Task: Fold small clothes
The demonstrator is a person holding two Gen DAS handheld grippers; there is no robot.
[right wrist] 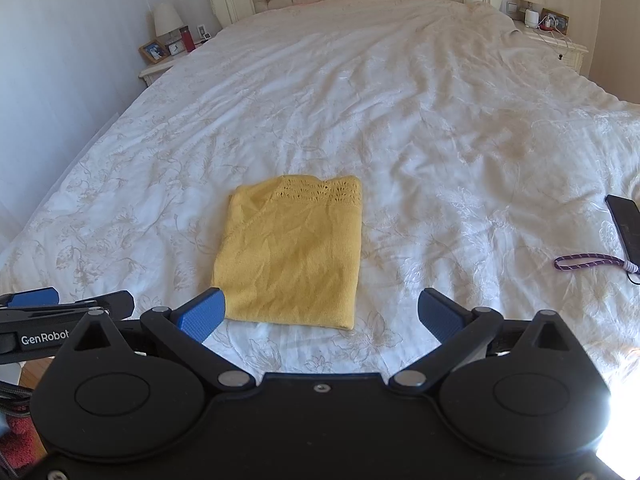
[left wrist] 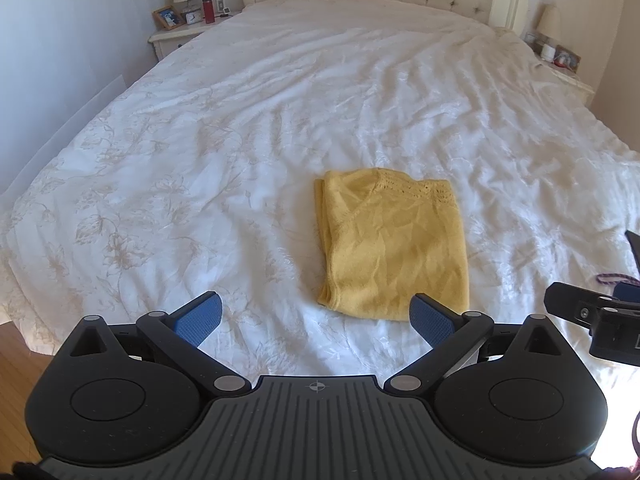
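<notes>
Yellow knit garment lies folded into a neat rectangle on the white floral bedspread, near the foot of the bed. The left gripper and right gripper hover just short of its near edge, both spread wide and holding nothing. A dark phone with a purple strap lies well off to the right.

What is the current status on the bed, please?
Left gripper and right gripper open, empty. Yellow garment folded on bedspread. Phone lies off right, clear.
</notes>
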